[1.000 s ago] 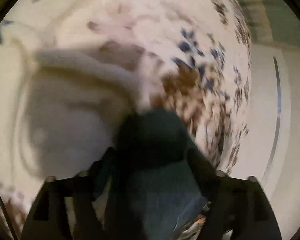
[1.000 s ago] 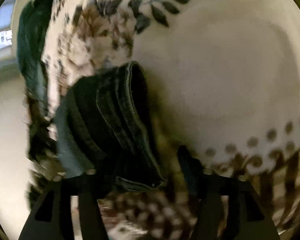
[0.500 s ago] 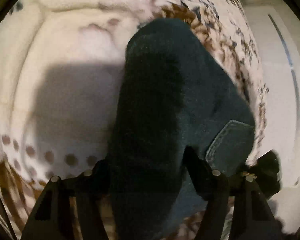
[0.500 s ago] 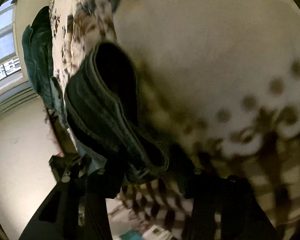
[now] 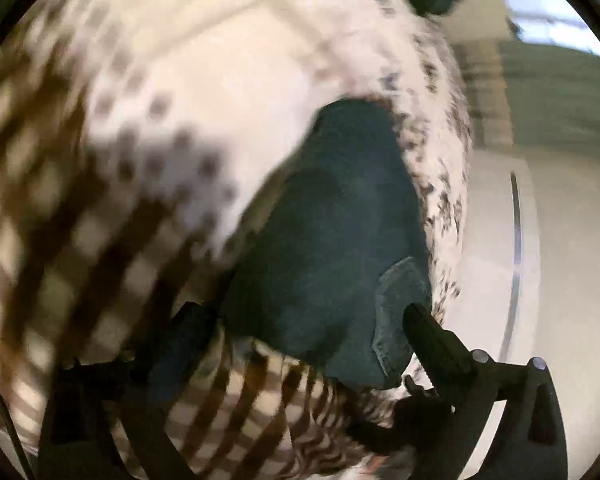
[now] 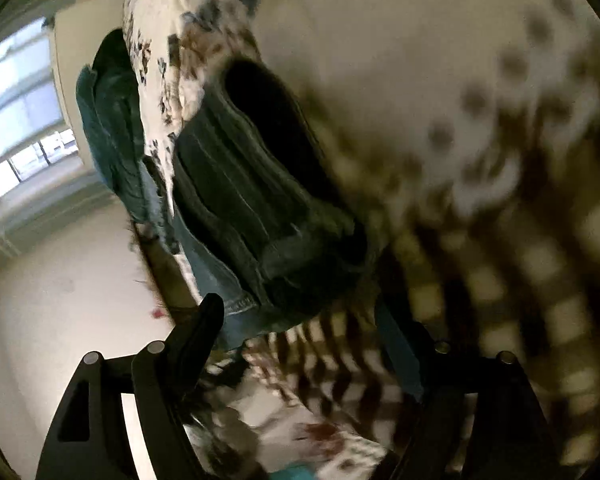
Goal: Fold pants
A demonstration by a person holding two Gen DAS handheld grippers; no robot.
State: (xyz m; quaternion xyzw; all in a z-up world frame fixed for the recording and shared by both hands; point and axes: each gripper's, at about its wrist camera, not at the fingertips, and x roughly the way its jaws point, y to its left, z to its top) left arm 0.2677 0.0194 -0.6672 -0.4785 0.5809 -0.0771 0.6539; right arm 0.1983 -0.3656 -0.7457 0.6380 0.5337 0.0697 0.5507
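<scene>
I see the dark jeans folded on the patterned bedspread, lying between my left gripper jaws, which are opening and clear of the cloth. My right gripper jaws are opening too, the jeans' layered edge at twelve o'clock, unpinched.

My left wrist camera looks forward and down along its fingers, very close over the folded dark pants, with the patterned bedspread left of them and pale floor to their right. My right wrist camera faces the same pants from the opposite side, equally close; here the bedspread lies right of them. Both views share the pants and bedspread.
</scene>
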